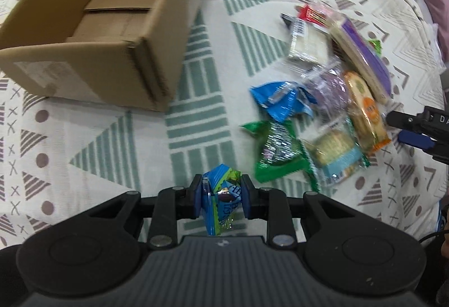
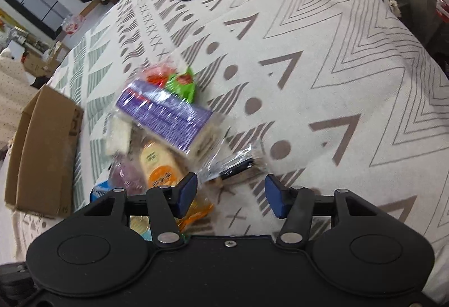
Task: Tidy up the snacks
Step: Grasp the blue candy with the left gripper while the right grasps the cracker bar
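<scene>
Left claw (image 1: pixel 221 199) pinching small crinkly blue-green foil snack packet (image 1: pixel 221 203), held above patterned cloth, near open brown cardboard box (image 1: pixel 92 34), which looks empty. Right claw (image 2: pixel 230 196) spread, empty, over pile of wrapped snacks (image 2: pixel 162 110). To do it well imo: lift packet clear of box wall, release w/ packet well inside, not over rim.

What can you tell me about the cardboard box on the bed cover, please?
The cardboard box is plain brown corrugated card, open at the top, with its inner bottom flaps showing and nothing visible inside. A pale label sits on its near side. It stands upright on the patterned cover, left of the snack pile and apart from it. Neither gripper touches it. In the right wrist view it shows at the left edge.
</scene>
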Demonstrator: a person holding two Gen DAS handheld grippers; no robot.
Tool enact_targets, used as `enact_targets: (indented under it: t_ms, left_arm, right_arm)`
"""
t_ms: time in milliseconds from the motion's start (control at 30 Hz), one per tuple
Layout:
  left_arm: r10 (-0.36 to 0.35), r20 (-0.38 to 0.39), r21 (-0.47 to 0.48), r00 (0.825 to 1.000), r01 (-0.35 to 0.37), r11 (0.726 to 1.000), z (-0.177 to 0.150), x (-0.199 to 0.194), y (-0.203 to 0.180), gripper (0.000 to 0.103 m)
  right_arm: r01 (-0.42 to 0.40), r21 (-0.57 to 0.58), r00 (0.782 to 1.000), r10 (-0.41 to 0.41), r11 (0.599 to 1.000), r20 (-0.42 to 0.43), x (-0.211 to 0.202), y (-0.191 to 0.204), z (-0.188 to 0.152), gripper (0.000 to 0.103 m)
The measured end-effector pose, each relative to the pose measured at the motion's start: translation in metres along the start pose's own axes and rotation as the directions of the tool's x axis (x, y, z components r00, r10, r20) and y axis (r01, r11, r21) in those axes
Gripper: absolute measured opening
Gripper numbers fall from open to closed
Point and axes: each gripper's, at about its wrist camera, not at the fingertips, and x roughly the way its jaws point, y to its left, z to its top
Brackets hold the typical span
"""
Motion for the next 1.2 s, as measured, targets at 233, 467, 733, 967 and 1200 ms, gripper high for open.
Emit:
enact_targets:
  t_ms: [233, 467, 733, 967, 1200]
  left_arm:
    - [0.03, 0.04, -0.051, 0.999, -0.028, 0.998, 0.004, -0.008, 0.02, 0.026]
    - [0.04, 0.086, -0.093, 0.995, -0.032, 0.995, 0.006, -0.021, 0.036, 0.026]
    - [0.015, 0.139, -0.101, 0.99, -0.001, 0.995, 0.001, -0.043, 0.046, 0.026]
    - [-0.01, 0.201, -0.091, 0.979, 0.028, 0.995, -0.002, -0.069, 0.054, 0.026]
    - [-0.026, 0.246, -0.083, 0.969, 0.048, 0.995, -0.004, -0.09, 0.066, 0.026]
  right_arm:
    - [0.05, 0.007, 0.999, -0.05, 0.999, -0.005, 0.009, 0.009, 0.005, 0.055]
    - [0.114, -0.053, 0.993, -0.113, 0.992, 0.015, 0.008, 0.018, 0.003, 0.027]
    - [0.041, -0.059, 0.999, -0.038, 0.997, 0.039, -0.027, 0.024, -0.017, 0.025]
    - [-0.003, -0.1, 0.998, 0.01, 0.995, 0.065, -0.052, 0.049, -0.032, 0.025]
    - [-0.037, -0.143, 0.996, 0.049, 0.989, 0.081, -0.071, 0.08, -0.042, 0.025]
